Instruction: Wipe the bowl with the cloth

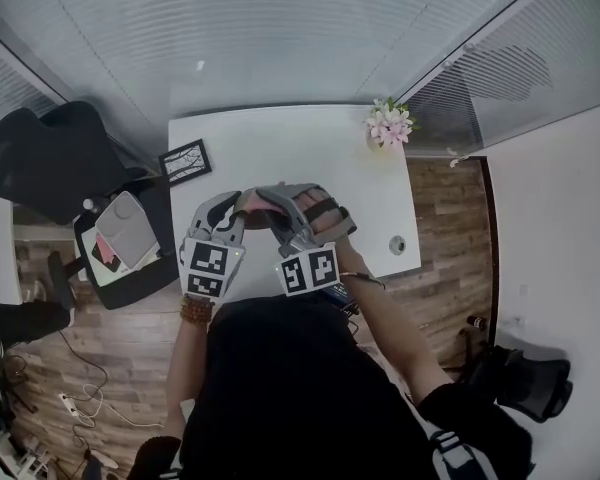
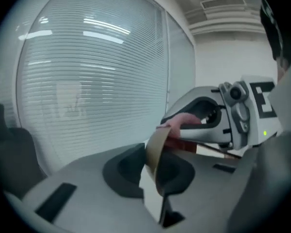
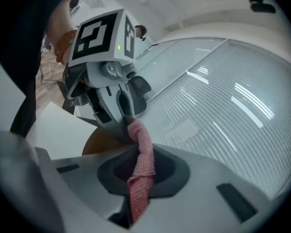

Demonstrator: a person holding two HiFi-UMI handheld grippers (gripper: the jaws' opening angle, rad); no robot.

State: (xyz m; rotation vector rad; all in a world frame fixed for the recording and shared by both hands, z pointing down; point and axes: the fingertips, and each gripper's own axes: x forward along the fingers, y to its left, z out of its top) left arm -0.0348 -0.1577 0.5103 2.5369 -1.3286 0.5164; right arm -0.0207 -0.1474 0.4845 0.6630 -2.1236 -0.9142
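Both grippers are held up over the white table (image 1: 280, 148), facing each other. My left gripper (image 2: 153, 174) is shut on the thin rim of a tan bowl (image 2: 155, 154), which stands edge-on between its jaws. In the right gripper view the bowl (image 3: 99, 142) shows as a brown patch behind the jaws. My right gripper (image 3: 143, 171) is shut on a pink knitted cloth (image 3: 141, 169), whose upper end reaches the bowl by the left gripper (image 3: 106, 76). From the head view the cloth (image 1: 265, 200) sits between the left gripper (image 1: 230, 210) and the right gripper (image 1: 280, 213).
A small pot of pink flowers (image 1: 390, 125) stands at the table's far right corner, a black picture frame (image 1: 185, 160) at its left edge, a round grey item (image 1: 397, 245) near its right edge. A black office chair (image 1: 45, 158) and a low stand (image 1: 125, 238) are at the left.
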